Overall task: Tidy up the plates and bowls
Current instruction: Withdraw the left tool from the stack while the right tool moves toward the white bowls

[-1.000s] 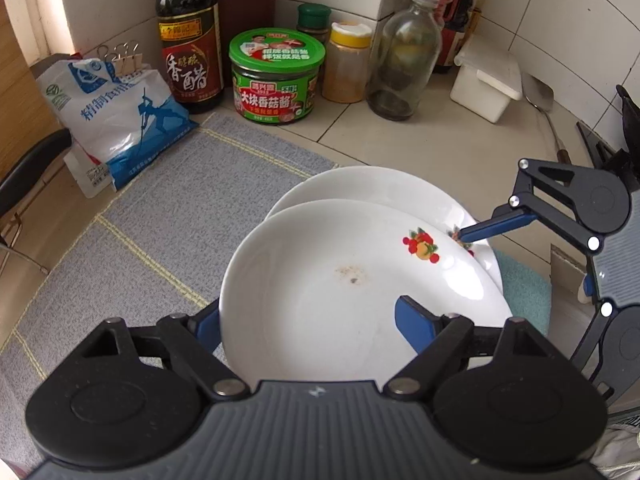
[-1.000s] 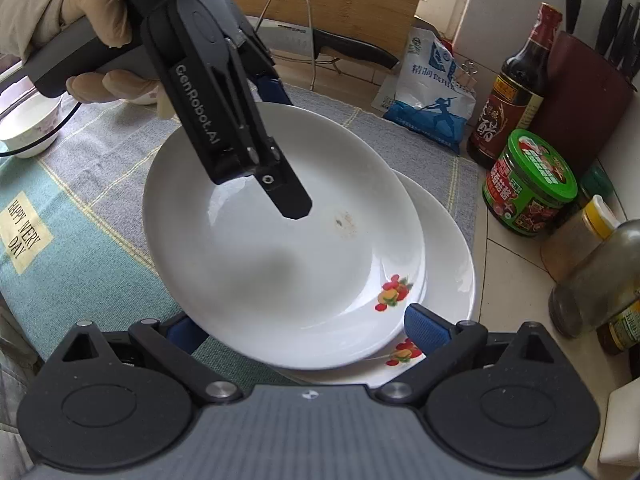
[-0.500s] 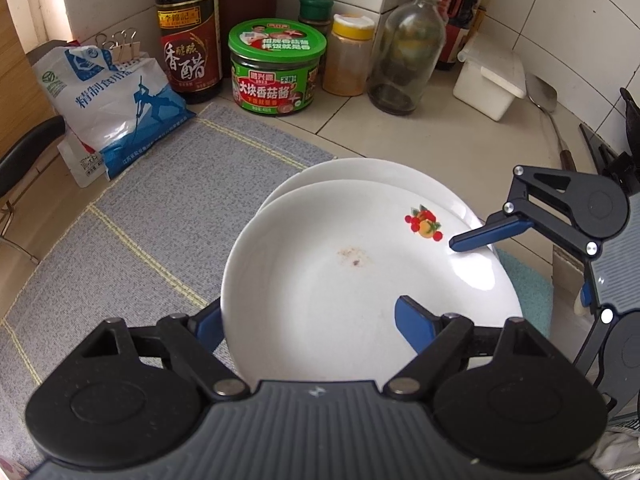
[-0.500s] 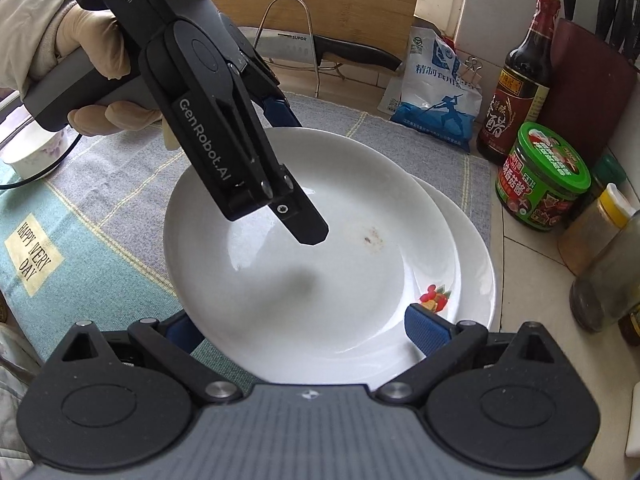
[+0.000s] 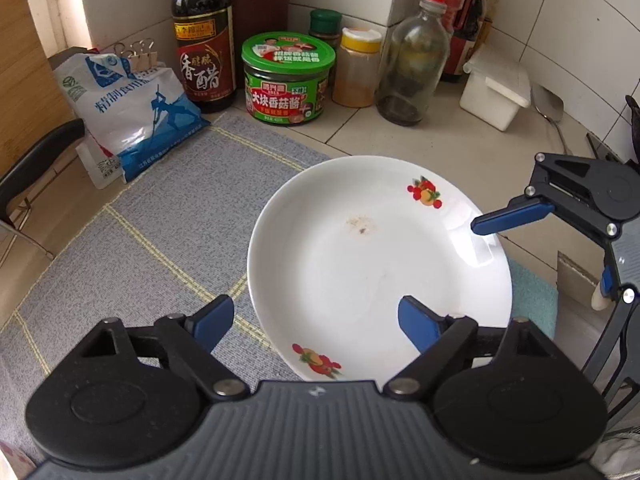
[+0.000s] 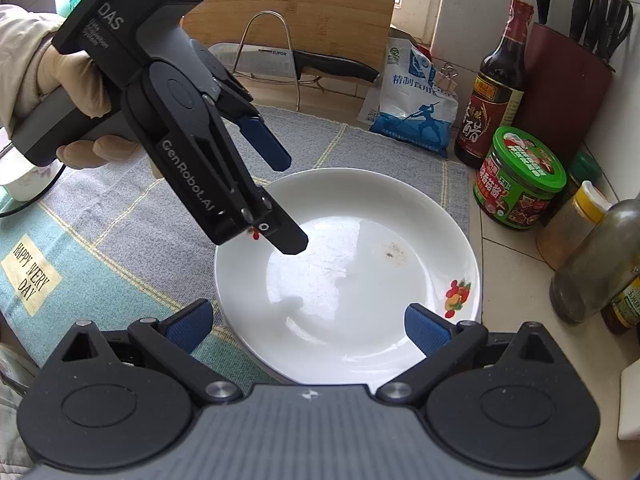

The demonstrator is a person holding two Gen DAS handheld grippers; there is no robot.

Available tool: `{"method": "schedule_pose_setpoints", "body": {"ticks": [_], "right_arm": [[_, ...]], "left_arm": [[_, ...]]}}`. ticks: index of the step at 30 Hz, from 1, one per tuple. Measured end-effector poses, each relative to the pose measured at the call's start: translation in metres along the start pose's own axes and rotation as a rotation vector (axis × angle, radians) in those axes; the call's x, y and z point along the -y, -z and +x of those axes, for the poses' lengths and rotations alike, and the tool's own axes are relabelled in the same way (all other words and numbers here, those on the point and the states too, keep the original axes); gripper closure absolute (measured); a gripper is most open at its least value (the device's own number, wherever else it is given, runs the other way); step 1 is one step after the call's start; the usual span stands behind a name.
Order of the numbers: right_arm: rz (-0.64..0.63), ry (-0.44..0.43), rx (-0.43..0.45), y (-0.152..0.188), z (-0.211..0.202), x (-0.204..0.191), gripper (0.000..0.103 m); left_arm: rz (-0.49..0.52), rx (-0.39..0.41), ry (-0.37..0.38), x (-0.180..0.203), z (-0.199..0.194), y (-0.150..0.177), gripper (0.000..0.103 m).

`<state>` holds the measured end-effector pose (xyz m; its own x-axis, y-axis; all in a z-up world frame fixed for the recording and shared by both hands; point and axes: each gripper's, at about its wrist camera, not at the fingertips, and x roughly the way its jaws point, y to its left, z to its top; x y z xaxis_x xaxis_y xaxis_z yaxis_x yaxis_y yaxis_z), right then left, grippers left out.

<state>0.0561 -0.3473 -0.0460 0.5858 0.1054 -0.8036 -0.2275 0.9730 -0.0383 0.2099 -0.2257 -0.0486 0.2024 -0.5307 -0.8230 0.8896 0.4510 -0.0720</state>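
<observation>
A white plate [image 5: 360, 264] with red fruit prints lies flat on the grey and teal mat [image 5: 160, 216]; no second plate shows under it. My left gripper [image 5: 314, 322] hovers over the plate's near rim. Its jaws are opening, and the blue pads touch nothing. In the right wrist view the same plate [image 6: 340, 280] lies below that left gripper [image 6: 280, 196], which a gloved hand [image 6: 60, 72] holds. My right gripper [image 6: 308, 326] stands open over the plate's other rim, clear of it. The right gripper [image 5: 552, 248] also shows at the right edge of the left wrist view.
A vinegar bottle [image 5: 202, 40], a green-lidded jar [image 5: 288, 76], a spice jar [image 5: 358, 68], a glass bottle [image 5: 412, 60] and a white box [image 5: 494, 96] line the tiled wall. A salt bag [image 5: 132, 108] stands left. A small bowl [image 6: 20, 188], knife rack [image 6: 272, 52] and knife block [image 6: 568, 80] are nearby.
The top plate has slid over the lower one and now covers it. My left jaws have widened and come off the plate's rim. Both grippers sit slightly higher above the plate.
</observation>
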Motion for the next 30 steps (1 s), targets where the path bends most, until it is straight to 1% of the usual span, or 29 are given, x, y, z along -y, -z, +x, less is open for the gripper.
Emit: {"method": "schedule_pose_setpoints", "body": {"ticks": [3, 7, 11, 15, 18, 20, 23, 25, 28, 30], "right_arm": [[0.011, 0.04, -0.007, -0.002, -0.002, -0.001, 0.0], [0.016, 0.07, -0.006, -0.005, -0.003, -0.005, 0.0], [0.022, 0.108, 0.004, -0.009, -0.008, -0.013, 0.0], [0.028, 0.13, 0.022, -0.01, -0.012, -0.024, 0.0], [0.025, 0.122, 0.034, -0.009, -0.015, -0.036, 0.0], [0.019, 0.115, 0.045, -0.01, -0.016, -0.046, 0.0], [0.004, 0.079, 0.075, -0.01, -0.015, -0.062, 0.0], [-0.013, 0.06, 0.087, -0.012, -0.013, -0.071, 0.0], [-0.05, 0.035, 0.093, -0.019, -0.005, -0.089, 0.0], [-0.064, -0.004, 0.091, -0.025, 0.001, -0.103, 0.0]], "left_arm": [[-0.014, 0.036, -0.024, 0.004, -0.012, 0.006, 0.011], [-0.016, 0.1, -0.054, 0.013, -0.031, 0.015, 0.01], [-0.027, 0.178, -0.107, 0.025, -0.055, 0.029, 0.007], [-0.066, 0.24, -0.155, 0.031, -0.08, 0.048, 0.007], [-0.118, 0.288, -0.201, 0.032, -0.1, 0.069, 0.006], [-0.153, 0.304, -0.234, 0.032, -0.11, 0.086, 0.006], [-0.195, 0.312, -0.311, 0.036, -0.125, 0.113, 0.006], [-0.233, 0.319, -0.346, 0.036, -0.135, 0.132, 0.006], [-0.304, 0.315, -0.408, 0.035, -0.149, 0.165, 0.006], [-0.339, 0.305, -0.459, 0.033, -0.157, 0.186, 0.006]]}}
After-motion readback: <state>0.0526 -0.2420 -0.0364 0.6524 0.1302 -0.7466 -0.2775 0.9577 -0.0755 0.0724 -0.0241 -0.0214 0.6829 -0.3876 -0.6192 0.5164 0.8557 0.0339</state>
